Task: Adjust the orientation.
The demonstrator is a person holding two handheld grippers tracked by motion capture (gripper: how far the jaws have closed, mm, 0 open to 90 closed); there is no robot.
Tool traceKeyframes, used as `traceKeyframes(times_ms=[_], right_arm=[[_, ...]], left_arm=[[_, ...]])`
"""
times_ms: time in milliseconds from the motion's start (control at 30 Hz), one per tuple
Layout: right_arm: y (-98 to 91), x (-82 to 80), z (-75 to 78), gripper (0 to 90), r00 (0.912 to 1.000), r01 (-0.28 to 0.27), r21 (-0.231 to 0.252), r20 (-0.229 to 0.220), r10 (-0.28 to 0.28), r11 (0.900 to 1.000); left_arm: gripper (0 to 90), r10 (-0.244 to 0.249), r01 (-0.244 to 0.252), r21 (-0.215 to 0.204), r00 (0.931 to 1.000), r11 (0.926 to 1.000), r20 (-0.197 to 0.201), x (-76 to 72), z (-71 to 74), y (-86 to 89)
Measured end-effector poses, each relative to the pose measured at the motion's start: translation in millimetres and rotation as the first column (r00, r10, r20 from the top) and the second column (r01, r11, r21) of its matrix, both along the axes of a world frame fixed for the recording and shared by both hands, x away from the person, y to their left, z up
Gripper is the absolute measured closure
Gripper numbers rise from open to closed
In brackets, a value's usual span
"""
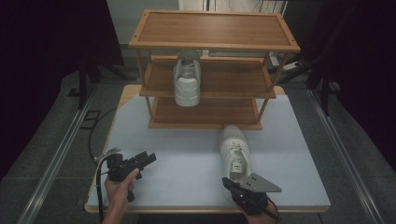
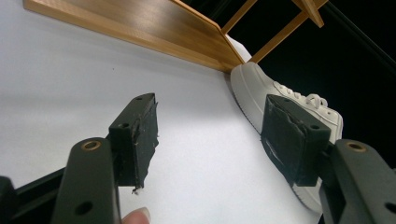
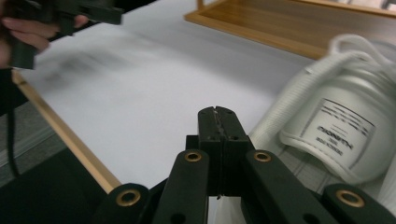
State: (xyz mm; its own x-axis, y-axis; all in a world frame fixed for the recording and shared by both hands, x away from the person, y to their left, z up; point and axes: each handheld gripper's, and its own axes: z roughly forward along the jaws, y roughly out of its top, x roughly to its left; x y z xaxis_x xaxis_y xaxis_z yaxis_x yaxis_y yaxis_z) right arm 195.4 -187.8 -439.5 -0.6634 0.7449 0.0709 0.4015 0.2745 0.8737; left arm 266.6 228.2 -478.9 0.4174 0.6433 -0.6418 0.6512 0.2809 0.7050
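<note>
Desk (image 1: 196,158) white, carrying wooden three-tier rack (image 1: 212,70) at 12 o'clock; one white sneaker (image 1: 187,78) on middle shelf; second sneaker (image 1: 236,154) on desk at 5 o'clock, toe touching rack base; right tool (image 1: 232,185) clenched, empty, at its heel; left tool (image 1: 147,159) released, 7 o'clock

We are seeing the heel of the white shoe on the table (image 1: 235,151) tucked behind the right gripper (image 1: 229,183) and its grey plate in the high view. In the left gripper view, one black pad (image 2: 288,137) is covering the shoe's (image 2: 261,88) middle, and the frame's edge is cutting off its rear. In the right gripper view the shoe's tongue label (image 3: 342,129) is blurring, so we are failing to read its print. The shelf's (image 1: 214,29) upper tier is hiding the back of the second shoe (image 1: 187,79).
</note>
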Motion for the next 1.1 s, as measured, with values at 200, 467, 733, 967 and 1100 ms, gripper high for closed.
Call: traceKeyframes(times_ms=[200,467,733,967,1100], right_arm=[[-28.2,2.9,-0.5,89.3,0.9990,0.042,0.032,-0.015,-0.041,0.9986],[-51.6,8.9,0.3,89.2,0.9964,0.078,0.072,-0.038,-0.075,0.9944],[-56.3,10.1,1.8,85.8,0.9971,0.063,0.073,-0.047,-0.060,0.9953],[-55.0,9.2,13.2,77.2,0.9996,0.028,0.106,0.005,-0.028,0.9940],[-60.4,13.9,22.7,69.9,0.9988,0.031,0.117,0.035,-0.035,0.9926]], left_arm=[[36.6,-0.004,0.004,-0.001,1.0000,1.0000,-0.008,1.6,-1.2,-2.4],[36.6,-0.009,0.009,0.000,0.9998,1.0000,-0.020,2.6,-3.7,-3.1],[36.6,-0.017,0.017,0.006,0.9997,0.9998,-0.019,2.8,-4.7,-3.5],[36.6,-0.009,0.009,0.002,0.9997,1.0000,-0.022,2.4,-4.2,-1.5],[36.6,-0.006,0.006,0.003,0.9998,1.0000,-0.021,1.6,-3.5,-0.9]])
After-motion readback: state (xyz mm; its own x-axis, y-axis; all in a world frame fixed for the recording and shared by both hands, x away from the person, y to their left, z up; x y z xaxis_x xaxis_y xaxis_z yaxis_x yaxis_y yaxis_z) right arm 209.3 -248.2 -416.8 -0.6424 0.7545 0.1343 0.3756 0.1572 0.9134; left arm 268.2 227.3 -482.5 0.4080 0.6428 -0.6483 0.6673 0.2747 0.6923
